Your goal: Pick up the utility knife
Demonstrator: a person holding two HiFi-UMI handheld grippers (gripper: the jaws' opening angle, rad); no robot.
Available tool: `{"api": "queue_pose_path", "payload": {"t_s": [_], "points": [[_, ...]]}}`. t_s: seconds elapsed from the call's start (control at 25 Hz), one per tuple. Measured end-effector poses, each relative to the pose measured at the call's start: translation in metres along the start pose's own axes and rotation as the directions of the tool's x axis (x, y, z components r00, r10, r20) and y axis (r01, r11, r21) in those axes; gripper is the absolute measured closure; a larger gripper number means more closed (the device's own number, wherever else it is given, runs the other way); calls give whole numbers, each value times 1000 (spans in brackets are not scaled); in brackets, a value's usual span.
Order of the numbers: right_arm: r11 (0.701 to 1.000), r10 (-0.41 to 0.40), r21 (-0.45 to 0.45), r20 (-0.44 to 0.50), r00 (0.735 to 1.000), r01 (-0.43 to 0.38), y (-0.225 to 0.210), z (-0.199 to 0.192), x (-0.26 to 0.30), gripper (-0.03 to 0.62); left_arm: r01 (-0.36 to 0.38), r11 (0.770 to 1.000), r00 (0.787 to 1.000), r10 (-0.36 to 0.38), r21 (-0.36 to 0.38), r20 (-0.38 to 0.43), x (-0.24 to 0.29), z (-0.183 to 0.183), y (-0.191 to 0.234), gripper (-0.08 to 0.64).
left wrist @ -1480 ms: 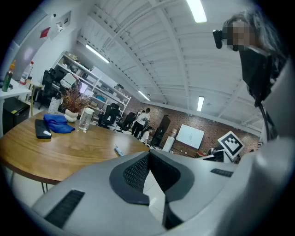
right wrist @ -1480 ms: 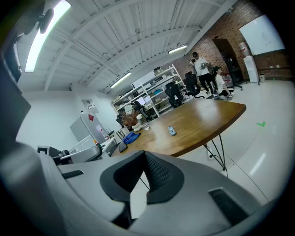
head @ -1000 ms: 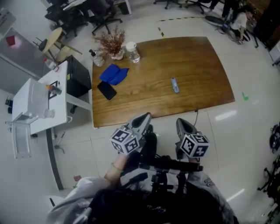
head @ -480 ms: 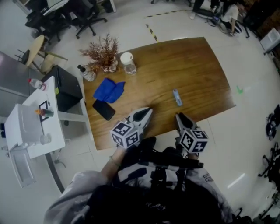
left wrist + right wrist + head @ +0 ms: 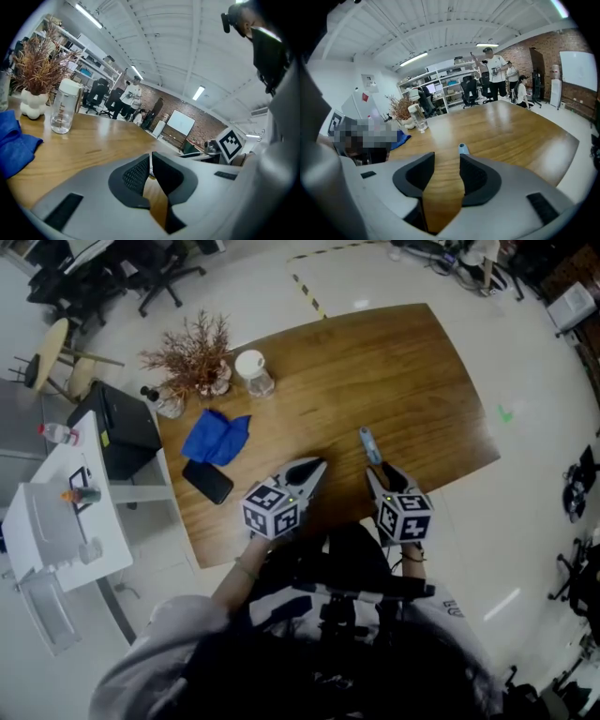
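I'm in an open office: swivel chairs (image 5: 167,273) far left, stocked shelves (image 5: 457,79), a whiteboard (image 5: 579,69) on a brick wall (image 5: 543,51).
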State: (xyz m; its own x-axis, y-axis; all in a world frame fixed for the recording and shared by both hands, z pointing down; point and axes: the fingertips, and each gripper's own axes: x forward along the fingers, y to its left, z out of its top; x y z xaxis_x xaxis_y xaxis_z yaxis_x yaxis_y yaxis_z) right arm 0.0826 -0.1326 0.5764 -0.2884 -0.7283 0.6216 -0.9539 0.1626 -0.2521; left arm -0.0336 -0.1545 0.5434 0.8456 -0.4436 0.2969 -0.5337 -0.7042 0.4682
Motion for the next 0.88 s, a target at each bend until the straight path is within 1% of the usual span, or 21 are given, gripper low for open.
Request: {"api": "queue_pose_path", "payload": {"t_s": [0.08,0.2,0.32,0.4,0.48,0.6,0.68,0.72,0.8,0.84,0.88], "points": [[999,-21,-48,-44,999,19,-10,0,15,394,-15,1000,1000,15,-26,12,4,3,1,549],[990,-56,-134,-129,990,39,-24,-4,41,385,-44,998,998,46,-53,31,5,8,3,549],[977,-69,-211,-209,976,24,-33,-11,64,385,-78,994,996,82,-78,44,3,10,5,549],[975,-68,-223,-255,965,10,-35,-14,71,385,-98,991,994,103,-89,49,1,10,4,549],[975,-64,-222,-275,959,1,-35,-13,77,385,-117,989,991,122,-93,51,-1,9,2,549],[977,-36,-211,-305,952,-31,-30,-18,89,385,-149,984,986,156,-101,59,-6,8,6,549],[972,-51,-235,-311,949,-24,-32,-20,94,385,-169,980,982,176,-103,65,-8,9,9,549],[967,-69,-256,-306,950,-12,-34,-20,96,400,-177,979,981,184,-103,66,-9,10,9,549],[958,-92,-285,-295,951,4,-39,-18,97,408,-188,977,978,196,-105,68,-10,10,10,549],[958,-94,-288,-292,952,7,-40,-17,97,411,-193,975,977,201,-106,68,-11,9,11,549],[959,-93,-285,-292,952,6,-40,-17,98,430,-198,974,976,206,-106,67,-11,9,12,549]]}}
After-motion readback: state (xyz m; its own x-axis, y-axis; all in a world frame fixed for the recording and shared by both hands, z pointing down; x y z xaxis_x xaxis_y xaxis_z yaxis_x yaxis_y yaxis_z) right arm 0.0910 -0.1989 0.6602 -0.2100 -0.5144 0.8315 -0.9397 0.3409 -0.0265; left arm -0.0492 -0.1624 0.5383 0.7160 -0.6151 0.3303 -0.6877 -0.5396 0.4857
